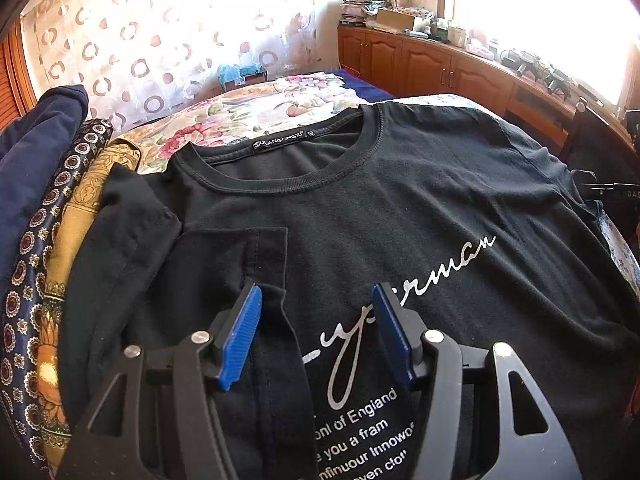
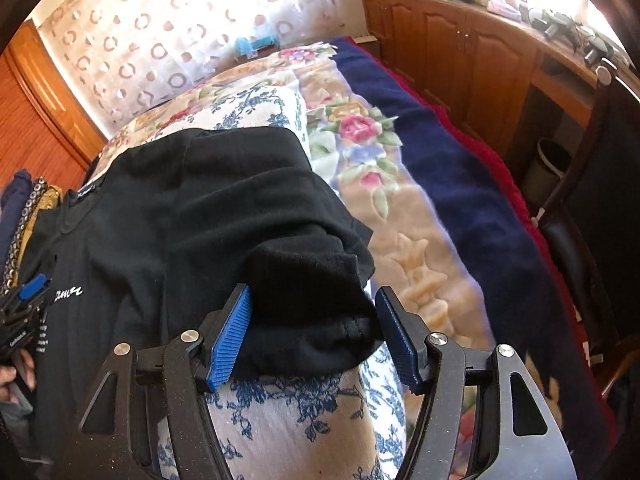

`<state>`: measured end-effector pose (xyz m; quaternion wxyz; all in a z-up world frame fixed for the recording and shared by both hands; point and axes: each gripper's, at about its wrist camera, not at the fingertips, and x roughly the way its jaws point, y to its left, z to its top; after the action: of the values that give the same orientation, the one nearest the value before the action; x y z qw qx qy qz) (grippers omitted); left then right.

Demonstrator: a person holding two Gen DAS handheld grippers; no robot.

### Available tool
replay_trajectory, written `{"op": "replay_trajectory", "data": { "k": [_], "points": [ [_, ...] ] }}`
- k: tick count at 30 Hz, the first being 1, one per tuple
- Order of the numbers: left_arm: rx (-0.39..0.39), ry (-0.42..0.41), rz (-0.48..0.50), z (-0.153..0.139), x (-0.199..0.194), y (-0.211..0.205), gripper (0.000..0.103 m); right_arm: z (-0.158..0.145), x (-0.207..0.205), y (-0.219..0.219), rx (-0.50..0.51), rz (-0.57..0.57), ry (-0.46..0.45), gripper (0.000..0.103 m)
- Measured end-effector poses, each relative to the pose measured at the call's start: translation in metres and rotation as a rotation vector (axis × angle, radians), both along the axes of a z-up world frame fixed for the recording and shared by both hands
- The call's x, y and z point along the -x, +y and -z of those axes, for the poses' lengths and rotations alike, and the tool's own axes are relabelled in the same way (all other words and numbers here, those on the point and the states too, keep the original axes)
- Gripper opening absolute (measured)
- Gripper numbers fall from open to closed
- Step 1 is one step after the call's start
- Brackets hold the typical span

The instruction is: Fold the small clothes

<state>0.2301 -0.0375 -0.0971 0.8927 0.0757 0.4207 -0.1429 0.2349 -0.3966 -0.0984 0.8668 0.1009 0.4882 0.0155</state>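
A black T-shirt (image 1: 400, 208) with white script lettering lies front up on the bed, collar away from me. Its left sleeve (image 1: 240, 256) is folded inward over the chest. My left gripper (image 1: 316, 320) is open above the shirt's front, its blue pads either side of the folded sleeve's edge. In the right wrist view my right gripper (image 2: 314, 320) is open around the bunched right sleeve (image 2: 308, 304) of the shirt (image 2: 180, 220), which lies between the pads over a blue-flowered white cloth (image 2: 288, 416). The left gripper also shows at that view's left edge (image 2: 28, 300).
A pile of patterned navy and gold clothes (image 1: 48, 240) lies left of the shirt. A floral blanket (image 2: 360, 152) and a navy blanket (image 2: 460, 184) cover the bed. Wooden cabinets (image 1: 432, 64) with clutter on top run along the right wall under the window. A dark chair (image 2: 592, 220) stands at the right.
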Motion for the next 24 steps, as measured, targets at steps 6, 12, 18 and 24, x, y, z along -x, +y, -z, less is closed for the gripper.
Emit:
{"op": "replay_trajectory", "data": {
  "k": [6, 12, 18, 24],
  "points": [
    [-0.003, 0.000, -0.001, 0.000, -0.002, 0.001, 0.058, -0.009, 0.001, 0.004, 0.042, -0.031, -0.009, 0.020],
    [-0.001, 0.001, -0.002, 0.001, -0.005, 0.001, 0.059, -0.026, 0.003, 0.019, 0.159, -0.079, -0.059, 0.009],
    [0.008, 0.010, -0.013, -0.001, -0.005, 0.004, 0.059, -0.067, 0.001, 0.055, 0.180, -0.152, -0.217, 0.008],
    [0.064, -0.054, -0.060, -0.028, 0.012, 0.023, 0.058, -0.078, -0.005, 0.126, 0.072, -0.363, -0.236, 0.008]
  ]
}}
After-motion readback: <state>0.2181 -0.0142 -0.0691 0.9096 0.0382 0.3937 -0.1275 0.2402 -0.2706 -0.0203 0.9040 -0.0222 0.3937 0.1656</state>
